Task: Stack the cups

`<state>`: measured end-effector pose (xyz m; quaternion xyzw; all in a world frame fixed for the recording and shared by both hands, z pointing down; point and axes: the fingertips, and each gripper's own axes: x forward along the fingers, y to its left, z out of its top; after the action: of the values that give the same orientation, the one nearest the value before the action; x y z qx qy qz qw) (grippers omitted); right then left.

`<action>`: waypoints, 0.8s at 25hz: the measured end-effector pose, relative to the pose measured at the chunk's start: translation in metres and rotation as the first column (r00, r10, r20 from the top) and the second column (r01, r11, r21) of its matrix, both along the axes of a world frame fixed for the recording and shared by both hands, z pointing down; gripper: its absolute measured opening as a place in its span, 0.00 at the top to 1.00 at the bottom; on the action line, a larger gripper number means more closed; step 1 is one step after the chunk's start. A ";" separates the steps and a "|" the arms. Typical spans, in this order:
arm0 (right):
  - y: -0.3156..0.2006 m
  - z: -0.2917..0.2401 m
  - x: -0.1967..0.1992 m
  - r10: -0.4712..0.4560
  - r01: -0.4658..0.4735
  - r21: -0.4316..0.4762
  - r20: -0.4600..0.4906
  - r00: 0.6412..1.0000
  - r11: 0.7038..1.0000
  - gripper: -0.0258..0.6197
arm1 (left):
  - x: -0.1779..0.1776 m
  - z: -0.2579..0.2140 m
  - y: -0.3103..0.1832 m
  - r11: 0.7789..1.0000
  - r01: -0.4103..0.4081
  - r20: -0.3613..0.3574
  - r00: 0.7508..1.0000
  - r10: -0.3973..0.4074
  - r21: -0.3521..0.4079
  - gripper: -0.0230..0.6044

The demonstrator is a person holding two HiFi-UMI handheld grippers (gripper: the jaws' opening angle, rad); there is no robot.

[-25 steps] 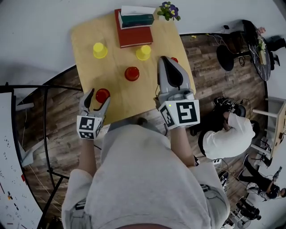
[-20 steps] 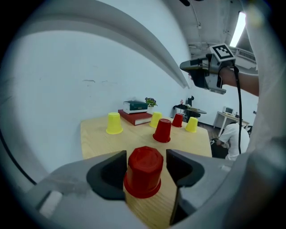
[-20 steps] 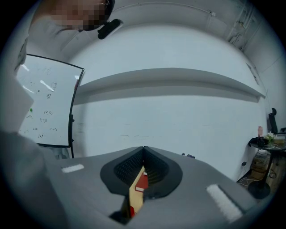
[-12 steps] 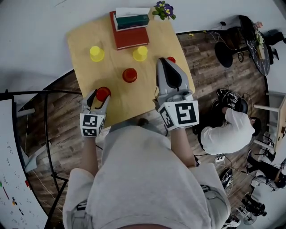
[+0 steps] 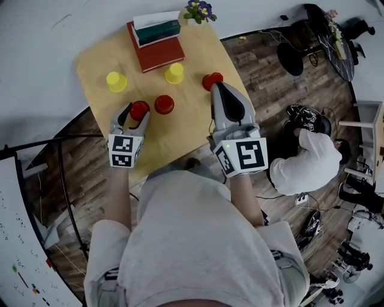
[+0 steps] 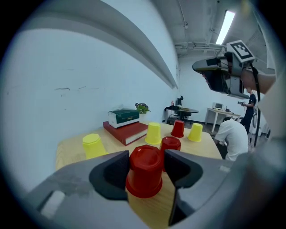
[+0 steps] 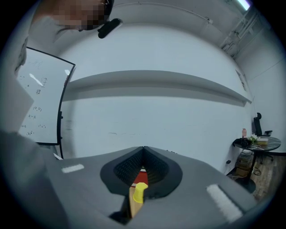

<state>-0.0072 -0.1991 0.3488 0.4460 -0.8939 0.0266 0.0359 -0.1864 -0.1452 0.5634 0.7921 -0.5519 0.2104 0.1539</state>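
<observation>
My left gripper (image 5: 134, 115) is shut on an upside-down red cup (image 5: 139, 110) (image 6: 145, 172); its jaws have closed on the cup's sides within the last second. Just to its right stands a second red cup (image 5: 164, 104) (image 6: 170, 145). A third red cup (image 5: 212, 80) (image 6: 178, 129) sits by the tips of my right gripper (image 5: 223, 90) (image 7: 143, 150), which is shut and holds nothing. Yellow cups (image 5: 116, 81) (image 5: 174, 72) stand farther back. The left gripper view shows three yellow cups (image 6: 93, 145) (image 6: 153, 133) (image 6: 195, 132).
A red book (image 5: 157, 53) with a green box (image 5: 157, 29) on it lies at the back of the wooden table (image 5: 192, 129), with a small plant (image 5: 198, 9) next to it. A person (image 5: 306, 171) crouches on the floor to the right.
The left gripper has carried the red cup from the table's front left corner inward, up beside the second red cup. The right gripper shifted slightly.
</observation>
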 end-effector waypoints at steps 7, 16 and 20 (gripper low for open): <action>-0.002 0.003 0.021 0.060 -0.060 -0.010 -0.014 0.998 0.998 0.96 | 0.010 0.014 -0.014 0.999 -0.036 0.009 0.999 0.036 -0.031 0.56; -0.009 0.008 0.031 0.084 -0.085 -0.025 -0.018 0.996 0.996 0.96 | 0.014 0.022 -0.020 0.998 -0.051 0.005 0.999 0.052 -0.042 0.56; -0.011 0.011 0.032 0.079 -0.079 -0.031 -0.018 0.997 0.996 0.96 | 0.014 0.012 -0.020 0.999 -0.044 -0.020 0.999 0.044 -0.009 0.55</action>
<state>0.0245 -0.2105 0.3595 0.4806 -0.8747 0.0382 0.0495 -0.1724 -0.1652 0.5751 0.8054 -0.5318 0.2086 0.1582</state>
